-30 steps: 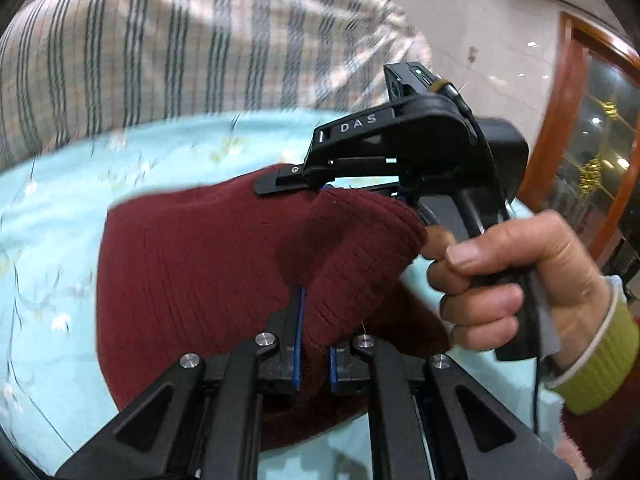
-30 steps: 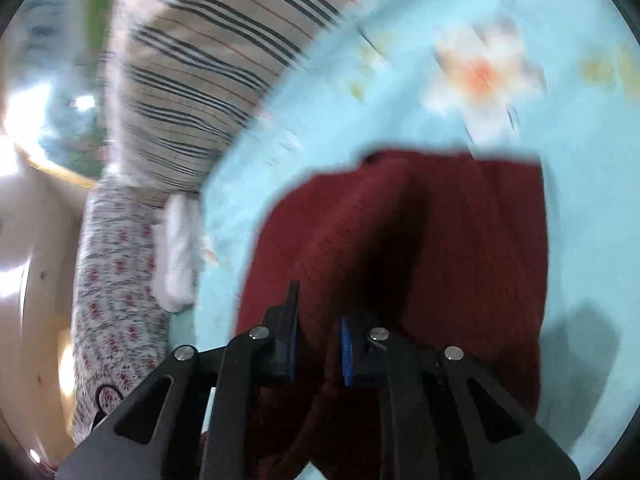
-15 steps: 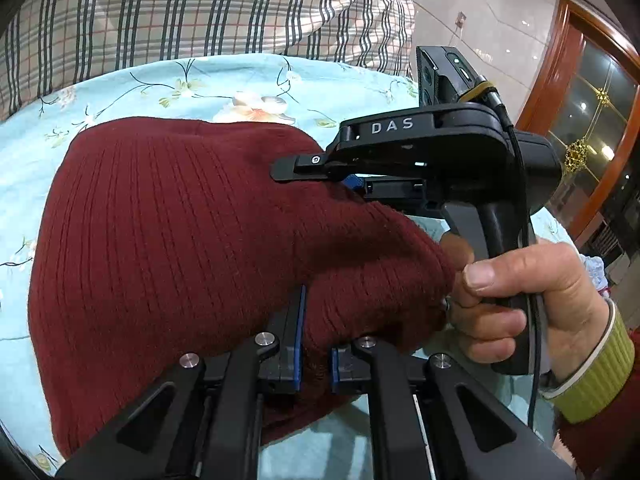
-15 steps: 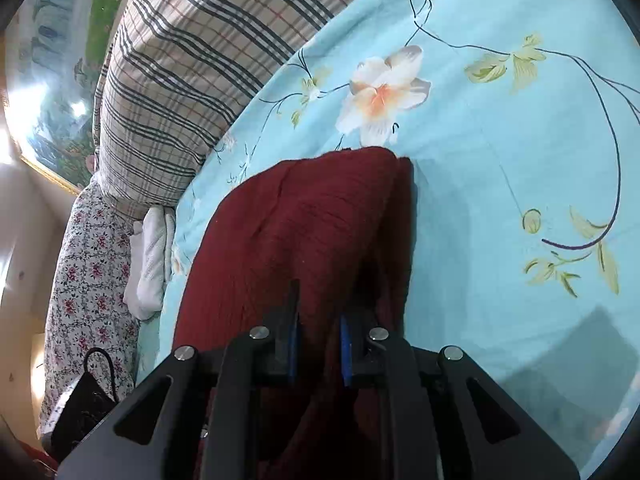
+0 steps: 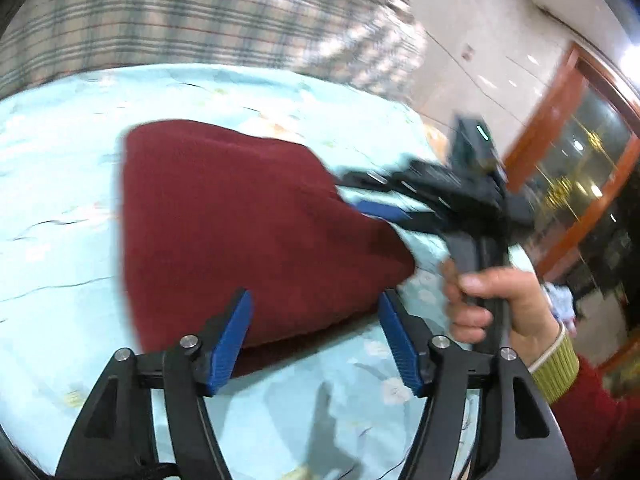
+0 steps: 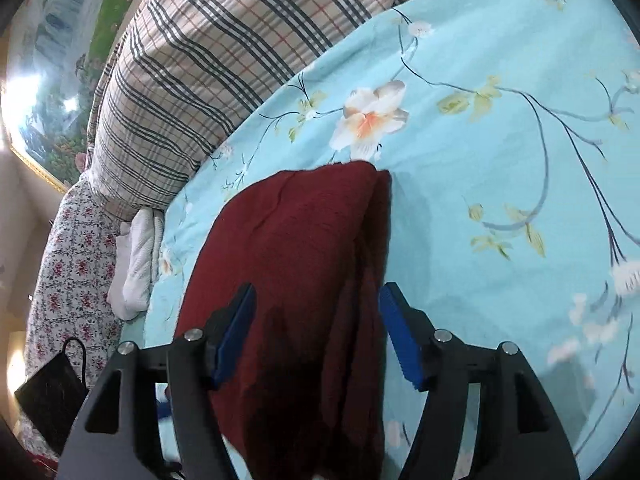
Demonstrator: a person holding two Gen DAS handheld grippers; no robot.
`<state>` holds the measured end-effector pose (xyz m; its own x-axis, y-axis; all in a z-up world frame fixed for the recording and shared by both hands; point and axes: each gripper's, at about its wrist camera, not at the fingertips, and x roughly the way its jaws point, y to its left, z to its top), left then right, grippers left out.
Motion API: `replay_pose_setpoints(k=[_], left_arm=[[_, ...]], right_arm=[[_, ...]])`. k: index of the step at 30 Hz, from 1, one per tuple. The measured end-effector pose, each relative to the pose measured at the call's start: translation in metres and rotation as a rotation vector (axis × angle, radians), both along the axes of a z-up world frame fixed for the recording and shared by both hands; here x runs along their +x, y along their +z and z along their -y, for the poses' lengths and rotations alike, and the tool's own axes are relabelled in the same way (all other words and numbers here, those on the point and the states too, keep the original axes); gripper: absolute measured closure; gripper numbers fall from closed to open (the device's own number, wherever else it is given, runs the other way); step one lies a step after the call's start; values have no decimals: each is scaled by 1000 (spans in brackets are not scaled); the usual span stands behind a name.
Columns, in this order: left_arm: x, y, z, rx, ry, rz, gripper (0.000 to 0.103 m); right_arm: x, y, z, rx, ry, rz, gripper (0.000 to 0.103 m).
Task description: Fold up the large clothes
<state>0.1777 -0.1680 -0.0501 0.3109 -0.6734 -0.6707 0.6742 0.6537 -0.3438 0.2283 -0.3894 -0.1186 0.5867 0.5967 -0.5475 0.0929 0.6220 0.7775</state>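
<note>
Bed and bedding beyond the tongs
A floral blue bedsheet (image 6: 500, 160) is spread ahead; a plaid quilt (image 6: 224, 60) is heaped beyond, white towels (image 6: 138, 264) left.

left gripper (image 5: 314, 340) jaws opening, off maroon sweater (image 5: 240, 220) | sweater folded on bed (image 5: 60, 200) | right gripper (image 5: 384, 204) at sweater's right edge, blurred

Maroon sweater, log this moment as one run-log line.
sweater: folded on floral sheet | left gripper: opening, nothing gripped | right gripper: opening, straddling sweater
</note>
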Motion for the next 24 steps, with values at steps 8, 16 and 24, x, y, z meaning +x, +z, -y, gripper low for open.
replay_pose_setpoints(k=[8,16,24], left_arm=[[97,-22,-51,-115,180,-244,23],[155,-84,-13,-88,89,-485,12],[155,-93,8,-104,43,-442,35]], right_arm=[[1,-15,-4,84,18,-46,37],[18,-29,-5,133,49,-83,37],[36,-39,-21,133,139,-68,40]])
